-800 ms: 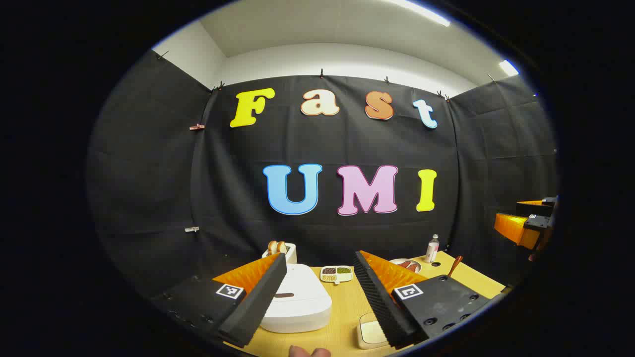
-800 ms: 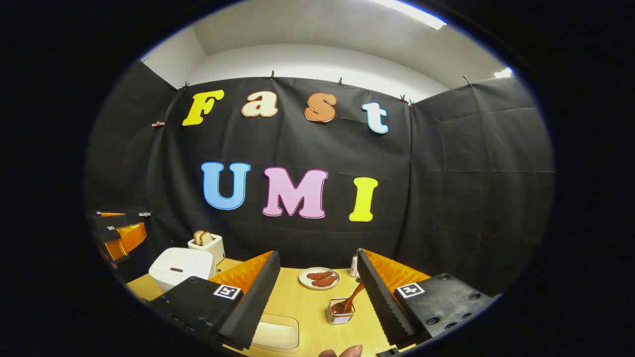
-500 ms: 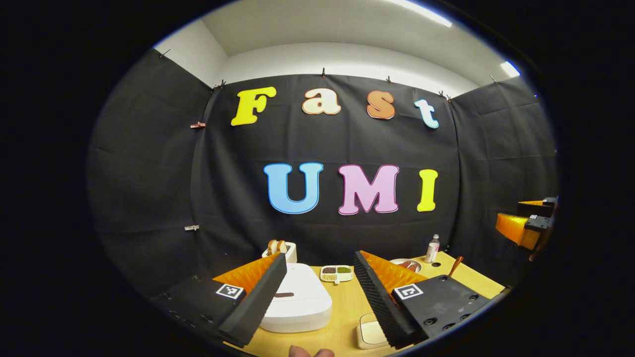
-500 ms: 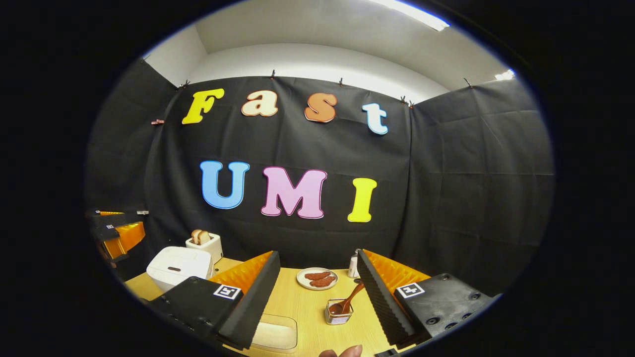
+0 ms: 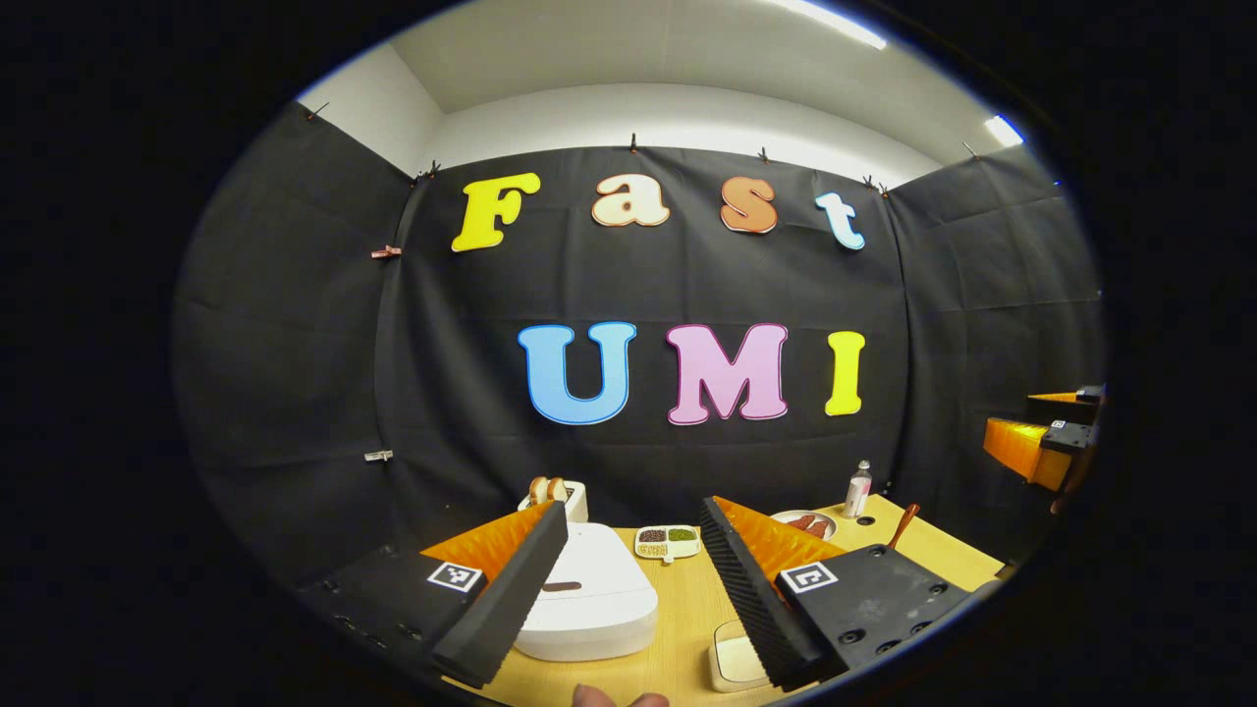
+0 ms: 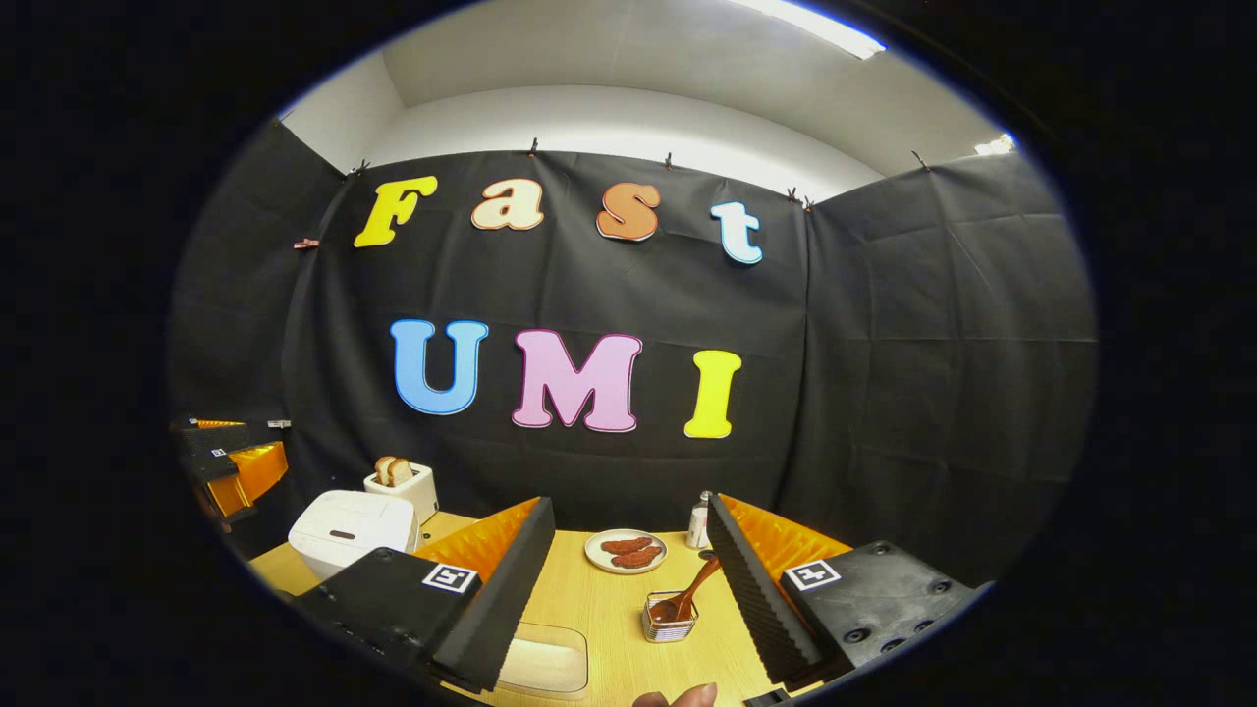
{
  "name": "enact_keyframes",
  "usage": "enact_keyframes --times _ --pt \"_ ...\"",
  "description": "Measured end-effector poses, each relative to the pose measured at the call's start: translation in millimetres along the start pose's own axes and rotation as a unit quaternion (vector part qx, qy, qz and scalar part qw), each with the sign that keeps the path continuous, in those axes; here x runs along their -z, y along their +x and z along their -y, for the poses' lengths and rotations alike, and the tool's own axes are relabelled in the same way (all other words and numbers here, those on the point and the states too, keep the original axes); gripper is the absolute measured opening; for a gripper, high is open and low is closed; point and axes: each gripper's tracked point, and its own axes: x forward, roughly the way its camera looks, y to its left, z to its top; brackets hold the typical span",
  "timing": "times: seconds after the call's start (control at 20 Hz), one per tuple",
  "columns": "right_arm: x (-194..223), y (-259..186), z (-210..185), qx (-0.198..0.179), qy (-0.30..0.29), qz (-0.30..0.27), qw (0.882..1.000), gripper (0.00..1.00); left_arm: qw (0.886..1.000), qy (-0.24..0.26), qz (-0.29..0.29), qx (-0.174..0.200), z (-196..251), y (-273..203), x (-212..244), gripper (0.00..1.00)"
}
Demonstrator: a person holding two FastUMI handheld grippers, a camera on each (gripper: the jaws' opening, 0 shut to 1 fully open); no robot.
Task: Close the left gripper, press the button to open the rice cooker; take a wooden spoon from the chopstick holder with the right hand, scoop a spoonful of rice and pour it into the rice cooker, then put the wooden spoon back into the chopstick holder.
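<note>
**Both grippers high, jaws wide, nothing touched yet**

We hold the left gripper [image 5: 633, 550] above the table [image 5: 687, 628] with its jaws spread wide and nothing between them. That is our first job, we judge: they must close before they can prod a button. The rice cooker [image 5: 594, 599] sits at 6 o'clock in the left gripper view, lid down, its dark button strip [image 5: 562, 585] facing us, lined up just inside the left finger so the press is a short drop.

Over to the right gripper view: our right gripper [image 6: 628, 550] is equally agape and empty. The wooden spoon [image 6: 693, 587] leans in the chopstick holder [image 6: 670, 621] at 6 o'clock, its handle tipped toward the right-hand finger, which looks handy for a pinch. At 7 o'clock lies a pale shallow container [image 6: 540, 660]; we cannot tell whether rice is in it.

Beyond, a plate of sausages [image 6: 627, 552], a small bottle [image 6: 698, 525] and a toaster [image 6: 403, 483] stand well apart from our route. Near the cooker, a divided dish [image 5: 667, 540] of grains waits.
</note>
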Motion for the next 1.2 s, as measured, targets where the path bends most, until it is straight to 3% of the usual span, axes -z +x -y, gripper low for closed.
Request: enact_keyframes --times 0.25,0.35,0.6,0.7,0.95,1.2 --pt "4.1 3.0 2.9 0.004 -0.002 -0.004 1.000 0.98 1.000 0.004 0.001 0.000 -1.8 2.4 -0.8 0.94" --pt "5.2 4.9 4.6 0.004 -0.007 -0.005 1.000 0.98 1.000 -0.003 -0.003 -0.002 -2.7 6.2 1.5 0.88" --pt "4.3 9.2 5.6 0.005 -0.015 -0.005 1.000 0.98 0.998 -0.046 -0.024 -0.026 -20.1 19.9 14.9 0.17" --pt "3.5 11.9 7.5 0.007 -0.014 -0.005 1.000 0.98 0.997 -0.066 -0.044 -0.005 -22.9 27.4 28.1 0.08" --pt "9.9 16.7 10.7 0.011 -0.020 -0.012 1.000 0.98 0.990 -0.082 -0.116 0.025 -60.5 69.3 76.1 0.07" --pt "23.0 19.3 25.2 0.028 -0.033 -0.025 0.999 0.98 0.962 -0.158 -0.213 0.059 -80.2 116.4 144.8 0.07"
